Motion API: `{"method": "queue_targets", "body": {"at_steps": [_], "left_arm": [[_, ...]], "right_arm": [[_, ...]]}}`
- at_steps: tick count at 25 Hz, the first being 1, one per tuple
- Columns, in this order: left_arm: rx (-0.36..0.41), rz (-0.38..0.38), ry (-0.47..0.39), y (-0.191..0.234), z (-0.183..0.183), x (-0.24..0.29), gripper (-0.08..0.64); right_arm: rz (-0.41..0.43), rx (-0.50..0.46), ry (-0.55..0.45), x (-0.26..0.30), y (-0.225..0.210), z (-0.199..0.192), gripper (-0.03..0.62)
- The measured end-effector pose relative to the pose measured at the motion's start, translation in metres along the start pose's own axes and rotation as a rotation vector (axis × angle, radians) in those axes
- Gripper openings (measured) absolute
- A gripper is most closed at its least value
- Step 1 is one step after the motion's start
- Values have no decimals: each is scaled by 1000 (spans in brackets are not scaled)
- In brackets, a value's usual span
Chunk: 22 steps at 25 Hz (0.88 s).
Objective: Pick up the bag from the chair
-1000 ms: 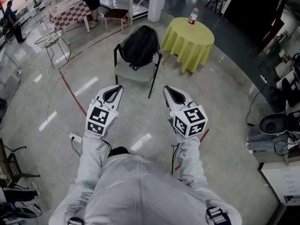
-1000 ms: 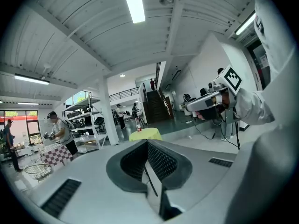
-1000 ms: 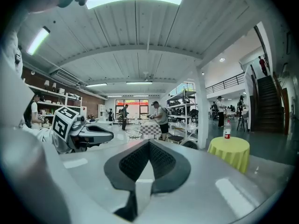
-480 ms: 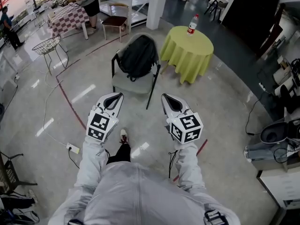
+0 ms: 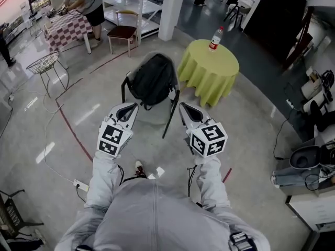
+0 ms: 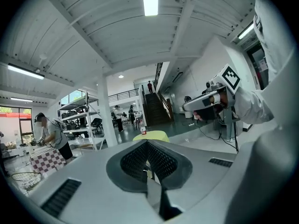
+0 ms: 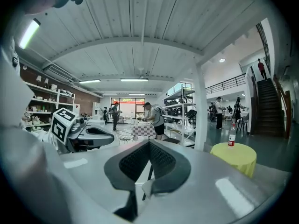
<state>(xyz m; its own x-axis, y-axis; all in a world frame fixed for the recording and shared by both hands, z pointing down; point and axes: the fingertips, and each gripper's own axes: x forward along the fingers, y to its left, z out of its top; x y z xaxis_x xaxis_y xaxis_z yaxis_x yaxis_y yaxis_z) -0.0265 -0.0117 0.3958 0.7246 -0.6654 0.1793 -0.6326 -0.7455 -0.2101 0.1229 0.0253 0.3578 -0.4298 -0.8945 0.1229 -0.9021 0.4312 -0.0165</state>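
A black backpack (image 5: 153, 80) leans upright against the back of a black-framed chair (image 5: 155, 114) with a grey seat, in the head view's upper middle. My left gripper (image 5: 128, 107) is held just short of the chair's left front, shut with nothing in it. At the chair's right front my right gripper (image 5: 187, 109) is also shut and empty. Neither touches the bag. In the left gripper view the jaws (image 6: 147, 143) meet with nothing between them. The right gripper (image 7: 149, 143) shows the same. The bag is hidden behind the jaws in both gripper views.
A round table with a yellow-green cloth (image 5: 209, 69) and a bottle (image 5: 214, 38) stands right of the chair. A white pillar (image 5: 168, 9), a wooden chair (image 5: 123, 32), a checkered table (image 5: 65, 25) with a person, and a wire stand (image 5: 43, 64) lie beyond. Cables cross the floor at left; equipment (image 5: 306, 156) sits at right.
The person has walked forward, so the chair and bag now sit right at the gripper tips. Both grippers stayed shut and level.
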Motion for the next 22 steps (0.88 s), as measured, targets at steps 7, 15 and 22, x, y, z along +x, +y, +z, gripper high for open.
{"method": "queue_targets", "body": {"at_steps": [7, 15, 22], "left_arm": [[2, -8, 5, 72, -5, 54, 5], [-39, -13, 50, 130, -35, 91, 5], [-80, -29, 93, 157, -56, 124, 6]], "right_arm": [[-27, 11, 12, 80, -35, 10, 9], [-33, 33, 68, 152, -55, -2, 11], [-60, 75, 102, 189, -84, -13, 11]]}}
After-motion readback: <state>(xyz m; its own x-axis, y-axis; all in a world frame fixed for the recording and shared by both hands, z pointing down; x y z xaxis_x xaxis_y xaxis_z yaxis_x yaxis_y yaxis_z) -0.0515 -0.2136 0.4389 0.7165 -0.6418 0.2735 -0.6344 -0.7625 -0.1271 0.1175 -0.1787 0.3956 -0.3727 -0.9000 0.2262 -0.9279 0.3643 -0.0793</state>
